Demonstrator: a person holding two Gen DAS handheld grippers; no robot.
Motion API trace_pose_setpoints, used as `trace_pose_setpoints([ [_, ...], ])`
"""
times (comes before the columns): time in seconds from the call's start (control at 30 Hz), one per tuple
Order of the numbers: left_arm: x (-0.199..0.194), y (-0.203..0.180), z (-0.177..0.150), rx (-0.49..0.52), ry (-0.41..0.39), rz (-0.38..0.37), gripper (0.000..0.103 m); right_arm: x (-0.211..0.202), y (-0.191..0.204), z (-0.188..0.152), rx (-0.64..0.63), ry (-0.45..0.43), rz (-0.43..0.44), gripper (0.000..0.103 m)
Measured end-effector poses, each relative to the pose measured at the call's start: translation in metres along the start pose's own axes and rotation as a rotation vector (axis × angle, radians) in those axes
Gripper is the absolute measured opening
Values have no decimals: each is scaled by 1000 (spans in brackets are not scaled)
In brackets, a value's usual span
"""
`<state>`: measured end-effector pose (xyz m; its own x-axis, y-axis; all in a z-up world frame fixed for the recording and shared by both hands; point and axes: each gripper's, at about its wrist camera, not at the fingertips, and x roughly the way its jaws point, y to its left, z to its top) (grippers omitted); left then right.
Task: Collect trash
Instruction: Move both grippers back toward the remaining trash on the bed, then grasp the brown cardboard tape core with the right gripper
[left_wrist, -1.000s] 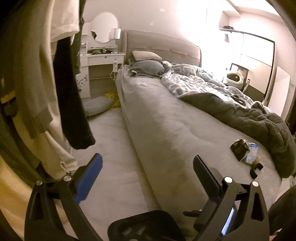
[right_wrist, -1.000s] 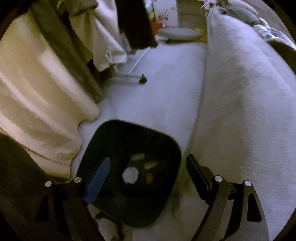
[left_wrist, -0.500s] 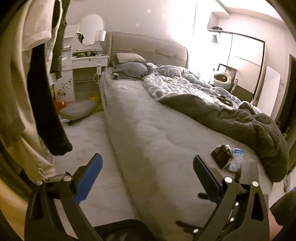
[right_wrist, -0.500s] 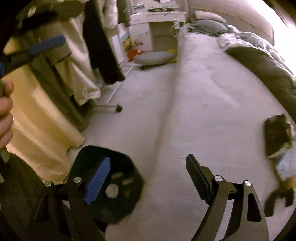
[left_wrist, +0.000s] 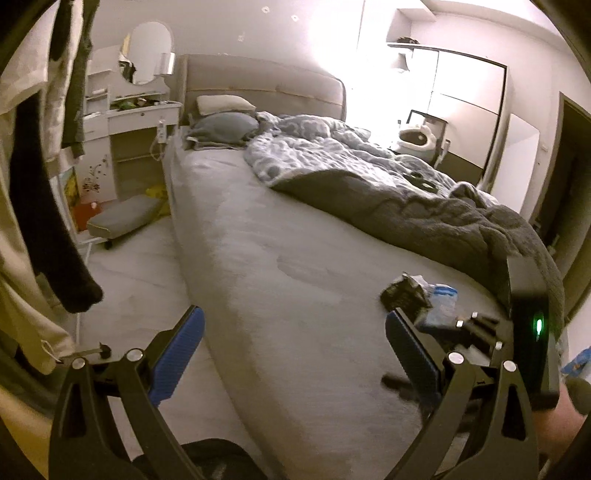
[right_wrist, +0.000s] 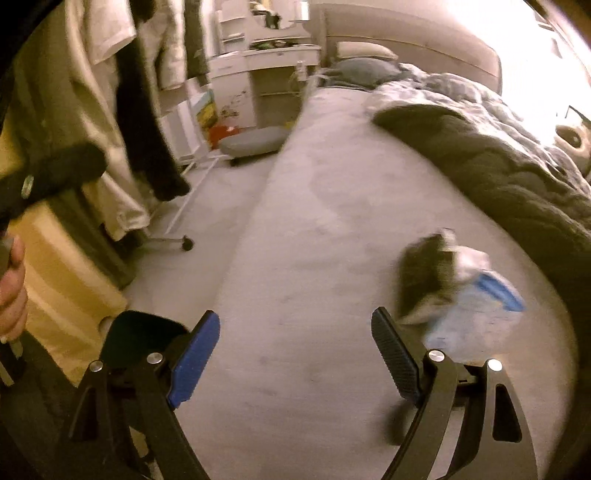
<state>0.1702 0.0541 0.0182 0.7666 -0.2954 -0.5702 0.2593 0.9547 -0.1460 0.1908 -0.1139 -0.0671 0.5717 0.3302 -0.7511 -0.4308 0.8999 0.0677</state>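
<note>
A dark crumpled wrapper (left_wrist: 404, 291) and a pale packet with a blue stripe (left_wrist: 441, 304) lie together on the grey bed sheet near the foot of the bed. In the right wrist view the wrapper (right_wrist: 421, 275) and the packet (right_wrist: 476, 306) sit just right of my right gripper (right_wrist: 295, 349), which is open and empty over the sheet. My left gripper (left_wrist: 291, 341) is open and empty above the bed's edge. The black trash bin (right_wrist: 142, 334) stands on the floor by the bed, partly hidden behind my right gripper's left finger; its rim shows in the left wrist view (left_wrist: 218, 452).
A dark grey blanket (left_wrist: 443, 218) and a patterned duvet (left_wrist: 317, 147) cover the bed's far side. Hanging clothes on a wheeled rack (right_wrist: 129, 110) fill the left. A low grey stool (right_wrist: 253, 142) and a white dresser (left_wrist: 136, 122) stand by the headboard.
My right gripper has swung from over the bin up over the bed and closer to the wrapper and packet. My left gripper has lifted and turned toward the bed.
</note>
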Motion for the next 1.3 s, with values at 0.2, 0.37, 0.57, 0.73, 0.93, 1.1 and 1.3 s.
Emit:
trace_pose_setpoints([
  [0.2,18,-17,-6,14,38,-32,99,-15,-46,-2,74,-22,-44,89],
  [0.37,30,-35,-12,52,63,-54,99,-23,-73,-6,120,-31,-64,90],
  [0.57,49,-63,-21,109,102,-105,99,-26,-103,-16,178,-13,-82,90],
  [0.73,63,-85,-29,149,133,-146,99,-20,-120,-26,220,11,-60,90],
  [0.93,77,-112,-40,206,176,-203,99,-12,-132,-33,249,48,-4,90],
  [1.1,91,-135,-50,246,212,-229,98,-5,-140,-41,273,69,53,82],
  [1.3,103,-152,-59,281,255,-264,98,-3,-153,-49,315,69,99,67],
])
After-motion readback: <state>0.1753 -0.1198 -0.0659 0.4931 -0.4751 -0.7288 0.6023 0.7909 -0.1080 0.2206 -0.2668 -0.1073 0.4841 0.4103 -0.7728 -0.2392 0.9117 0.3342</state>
